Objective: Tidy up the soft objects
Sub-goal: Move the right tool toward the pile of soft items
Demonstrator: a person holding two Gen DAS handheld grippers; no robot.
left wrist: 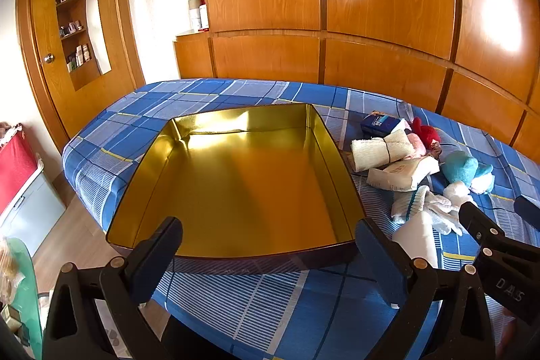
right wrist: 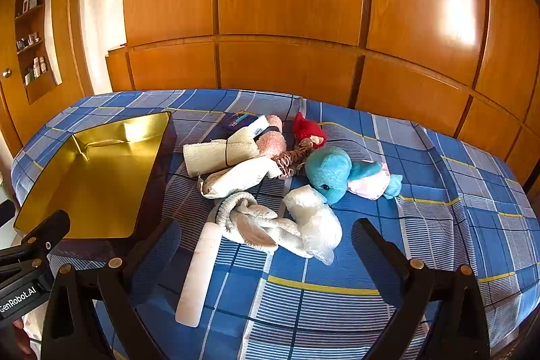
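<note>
Both sets of jaws are spread wide, nothing held. Toys [right wrist: 303, 225] lie dead ahead of right gripper [right wrist: 266, 237] (nearer); tin [left wrist: 236, 177] is faced by left gripper [left wrist: 268, 235].

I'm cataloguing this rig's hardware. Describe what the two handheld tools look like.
Both the left tool and the right tool are matte black plastic, each with two broad flat-faced fingers on triangular cut-out frames joined by round silver rivets. From the other camera, white lettering shows on each body: "DAS" on the right one, "GenRobot.AI" on the left one. No cables or sleeves are visible.
</note>
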